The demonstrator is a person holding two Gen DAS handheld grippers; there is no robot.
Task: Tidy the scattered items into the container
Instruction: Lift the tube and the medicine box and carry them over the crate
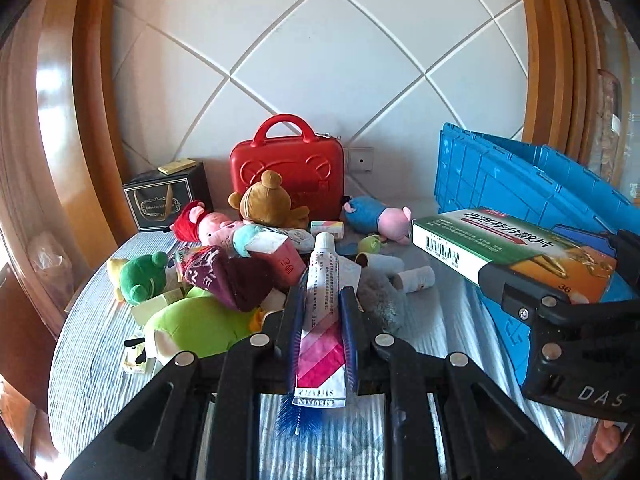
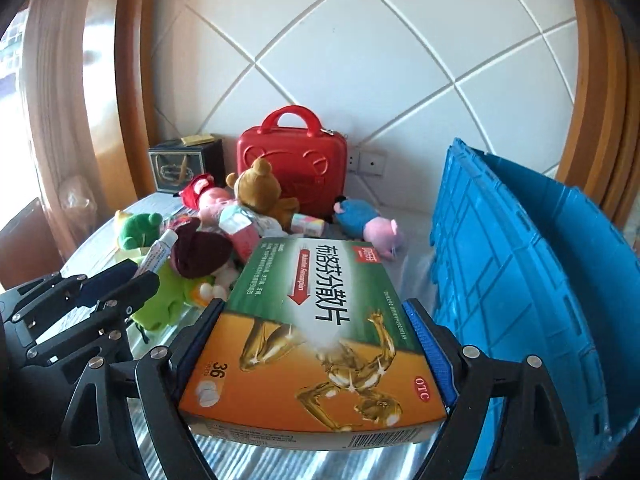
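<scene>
The blue crate [image 2: 532, 280] stands on the right side of the table [image 1: 92, 360], its ribbed wall facing the pile of scattered items. I have both tools loaded. My left gripper [image 1: 322, 312] is pinching a white ointment tube [image 1: 322, 300] with pink stripes at its crimped end, the tube lying lengthwise between the two blue-padded fingers, cap pointing away from me. A blue bristle brush [image 1: 294, 416] shows just under the near end of the tube. My right gripper [image 2: 316, 360] is clamped on a medicine box [image 2: 316, 320], green and orange with a golden figure printed on top, held flat by its long sides just left of the crate and above the table.

Beyond the tools lies the clutter: a green plush frog [image 1: 142, 276] at the left, a brown teddy bear [image 1: 266, 200] leaning on a red case [image 1: 288, 168] at the far wall, a pink pig doll in red [image 1: 204, 224], another in blue [image 1: 378, 216] further right, and a dark gift box [image 1: 164, 196] in the far left corner.
</scene>
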